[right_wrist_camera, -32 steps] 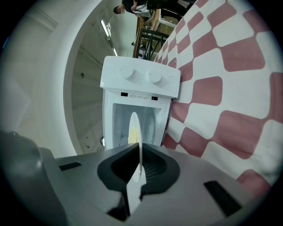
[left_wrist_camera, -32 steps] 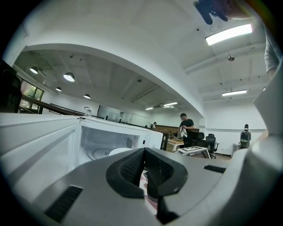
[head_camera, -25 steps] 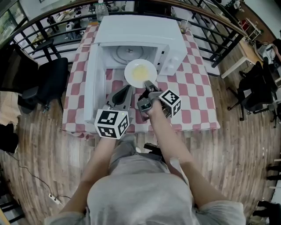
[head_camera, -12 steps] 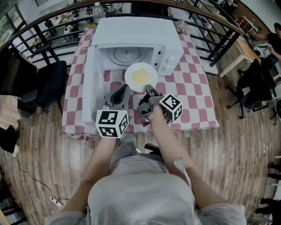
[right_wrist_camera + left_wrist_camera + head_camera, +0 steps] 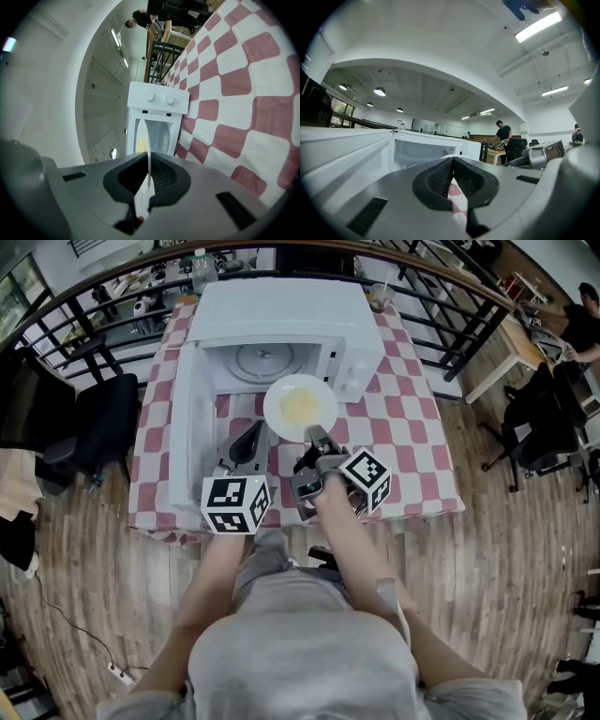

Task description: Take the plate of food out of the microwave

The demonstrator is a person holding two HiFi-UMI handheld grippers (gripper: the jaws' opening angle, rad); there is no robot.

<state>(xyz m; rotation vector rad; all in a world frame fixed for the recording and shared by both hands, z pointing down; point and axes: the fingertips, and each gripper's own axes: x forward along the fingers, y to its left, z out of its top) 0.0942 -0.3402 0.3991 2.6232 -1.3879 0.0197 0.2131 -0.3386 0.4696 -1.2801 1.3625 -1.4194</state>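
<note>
Plate of food hangs just outside the open microwave, over the bench. My right fingers are clamped on its near rim. It's stiff, slick, breakable and probably far-heavy, so keep it level. My left fingers are closed, empty, at near left.

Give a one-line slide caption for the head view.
Right gripper holds the plate of food by its rim before the open microwave.
</note>
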